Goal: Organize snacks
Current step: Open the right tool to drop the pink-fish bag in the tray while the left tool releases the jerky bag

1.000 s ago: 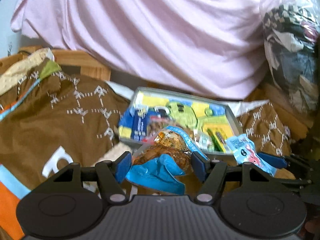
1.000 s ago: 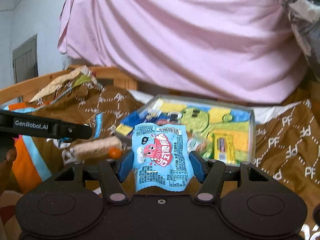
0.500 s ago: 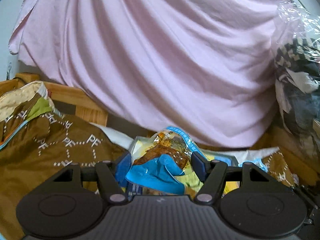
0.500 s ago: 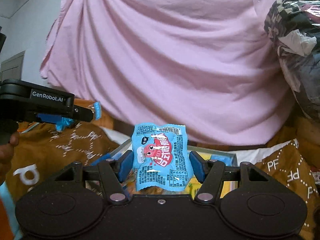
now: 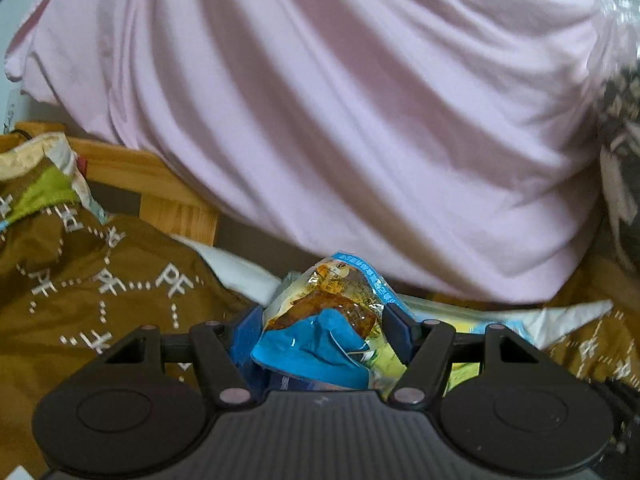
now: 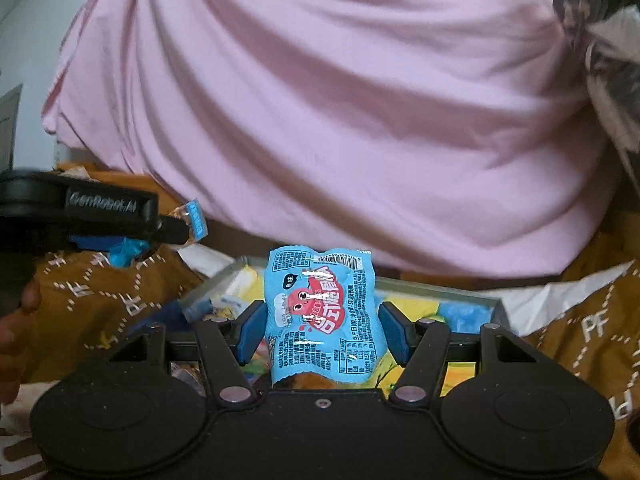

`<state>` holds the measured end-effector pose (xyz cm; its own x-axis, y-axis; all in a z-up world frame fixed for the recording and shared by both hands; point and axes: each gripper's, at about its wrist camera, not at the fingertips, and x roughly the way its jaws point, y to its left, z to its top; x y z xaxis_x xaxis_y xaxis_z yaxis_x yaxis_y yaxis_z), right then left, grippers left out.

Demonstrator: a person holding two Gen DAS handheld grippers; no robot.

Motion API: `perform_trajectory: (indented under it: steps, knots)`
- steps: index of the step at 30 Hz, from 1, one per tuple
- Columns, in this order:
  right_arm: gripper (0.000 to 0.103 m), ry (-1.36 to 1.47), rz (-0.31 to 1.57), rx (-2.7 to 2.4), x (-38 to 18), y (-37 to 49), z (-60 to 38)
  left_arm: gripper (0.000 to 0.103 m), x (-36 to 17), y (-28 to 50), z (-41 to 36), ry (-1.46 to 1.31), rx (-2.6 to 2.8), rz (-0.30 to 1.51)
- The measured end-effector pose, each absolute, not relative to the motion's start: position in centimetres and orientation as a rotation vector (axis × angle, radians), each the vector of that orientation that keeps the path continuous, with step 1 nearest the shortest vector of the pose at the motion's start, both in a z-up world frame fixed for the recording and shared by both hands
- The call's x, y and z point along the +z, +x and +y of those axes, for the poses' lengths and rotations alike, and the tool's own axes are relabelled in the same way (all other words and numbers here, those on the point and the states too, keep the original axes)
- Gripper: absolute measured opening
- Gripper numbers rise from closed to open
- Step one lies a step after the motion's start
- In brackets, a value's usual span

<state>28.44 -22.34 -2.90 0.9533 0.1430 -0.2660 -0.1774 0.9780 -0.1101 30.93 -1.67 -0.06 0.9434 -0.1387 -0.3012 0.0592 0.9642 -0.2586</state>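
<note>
1. A brown quilt (image 5: 120, 280) with a white dotted pattern lies rumpled at the left.
2. The left gripper (image 5: 322, 326) has its blue-padded jaws clamped on a crinkly clear-and-blue pouch (image 5: 320, 320), held up above the quilt.
3. The right gripper (image 6: 322, 334) pinches a glossy light-blue packet (image 6: 324, 316) upright, above the tray (image 6: 496, 308), a shallow grey-rimmed box.
4. Soft pink cloth (image 6: 320, 120) hangs in folds behind.
</note>
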Motion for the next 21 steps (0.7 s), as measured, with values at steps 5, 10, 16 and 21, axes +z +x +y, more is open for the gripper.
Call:
perform_trajectory:
  steps: [5, 10, 16, 21]
  knots:
    - [0.063, -0.114, 0.351, 0.152, -4.8, 31.0, -21.9, 0.070, -2.7, 32.3, -2.0, -0.241, -0.090, 0.397]
    - [0.063, -0.133, 0.407, 0.156, -6.5, 32.0, -21.2, 0.070, -4.3, 33.0, -2.2, -0.217, -0.078, 0.432]
    - [0.063, -0.126, 0.451, 0.131, -7.6, 32.8, -21.3, 0.070, -5.2, 33.9, -2.9, -0.164, -0.103, 0.477]
    - [0.064, -0.106, 0.473, 0.130, -7.7, 33.1, -21.6, 0.071, -5.7, 34.0, -3.6, -0.130, -0.106, 0.513]
